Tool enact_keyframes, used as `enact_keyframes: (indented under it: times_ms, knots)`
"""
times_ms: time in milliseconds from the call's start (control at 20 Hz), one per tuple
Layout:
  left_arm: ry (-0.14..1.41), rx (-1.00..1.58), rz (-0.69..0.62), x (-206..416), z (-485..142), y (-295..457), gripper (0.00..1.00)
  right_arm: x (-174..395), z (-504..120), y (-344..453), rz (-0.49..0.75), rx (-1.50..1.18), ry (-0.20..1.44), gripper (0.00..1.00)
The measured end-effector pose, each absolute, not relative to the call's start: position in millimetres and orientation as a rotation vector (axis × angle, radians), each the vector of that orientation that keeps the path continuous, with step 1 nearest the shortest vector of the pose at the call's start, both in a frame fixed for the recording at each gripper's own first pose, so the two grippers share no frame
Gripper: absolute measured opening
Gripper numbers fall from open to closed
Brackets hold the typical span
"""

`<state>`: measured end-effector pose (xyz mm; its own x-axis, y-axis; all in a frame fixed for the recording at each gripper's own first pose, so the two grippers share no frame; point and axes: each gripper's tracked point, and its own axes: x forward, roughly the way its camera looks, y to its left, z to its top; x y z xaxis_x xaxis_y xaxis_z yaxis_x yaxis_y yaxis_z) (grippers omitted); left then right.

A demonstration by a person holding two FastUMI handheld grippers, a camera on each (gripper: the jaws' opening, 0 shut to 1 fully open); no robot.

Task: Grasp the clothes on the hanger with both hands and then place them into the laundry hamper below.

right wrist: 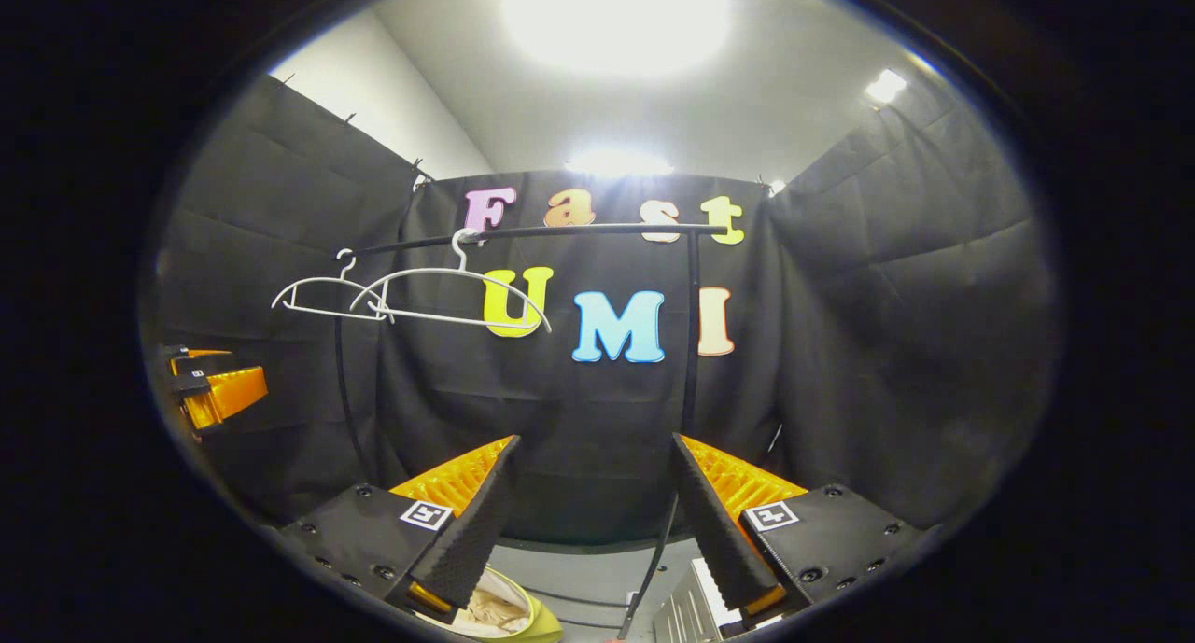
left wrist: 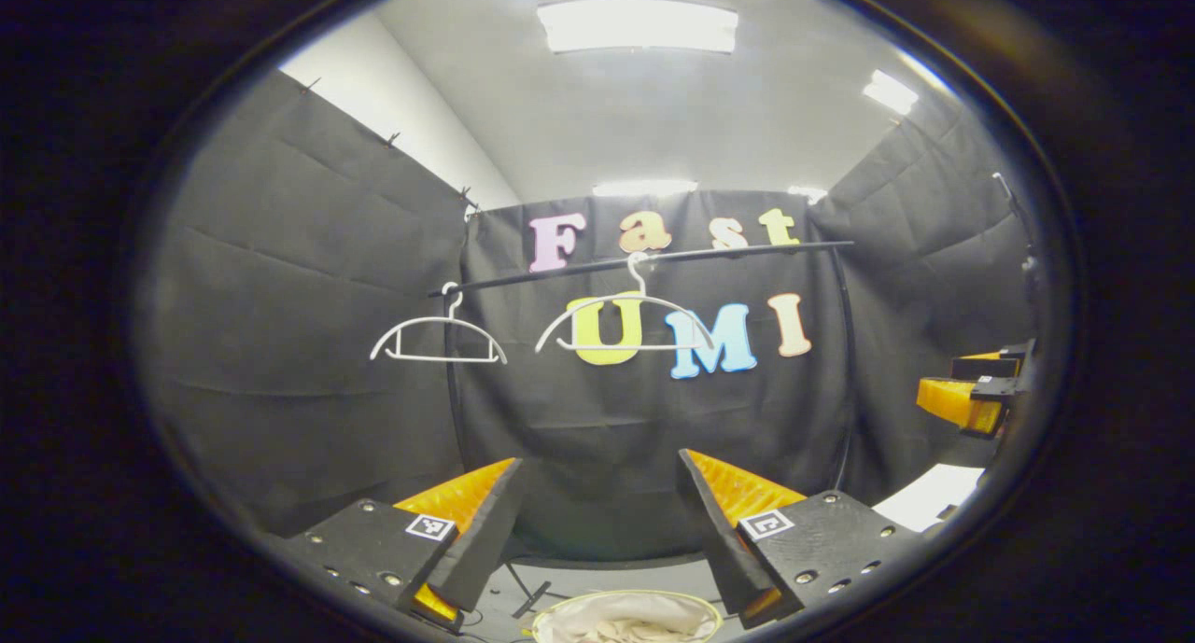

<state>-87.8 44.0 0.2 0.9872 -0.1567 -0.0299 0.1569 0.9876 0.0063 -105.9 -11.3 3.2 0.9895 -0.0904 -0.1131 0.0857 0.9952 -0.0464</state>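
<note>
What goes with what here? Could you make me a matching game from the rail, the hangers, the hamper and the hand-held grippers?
Things:
1. hangers
2. laundry hamper
3. left hand-held gripper
4. rail

States:
A. open, holding nothing
B. bare, hooked on the rail
C. down below, pale cloth inside
D. running across in front of the booth wall

Pairs: 1-B, 2-C, 3-A, 4-D

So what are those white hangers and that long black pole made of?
The two hangers, one beside the other, look like thin white plastic or coated wire: slim, smooth, evenly white; which of the two is unclear. The pole looks like dark metal tubing with a dull sheen, though painted plastic is possible. Both hangers are bare, and pale cloth lies in the hamper below.
</note>
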Motion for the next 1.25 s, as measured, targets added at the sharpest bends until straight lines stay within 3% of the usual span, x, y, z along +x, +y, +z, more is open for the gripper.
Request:
enact_keyframes:
  times_ms: [600,1250]
  knots:
    - [0.004,0.014,-0.135,-97,4,45,0.94,-125,2,-42,-0.134,-0.027,0.102,0.98]
    - [0.007,0.001,-0.153,-76,-1,37,0.94,-104,1,-49,-0.153,-0.034,0.094,0.96]
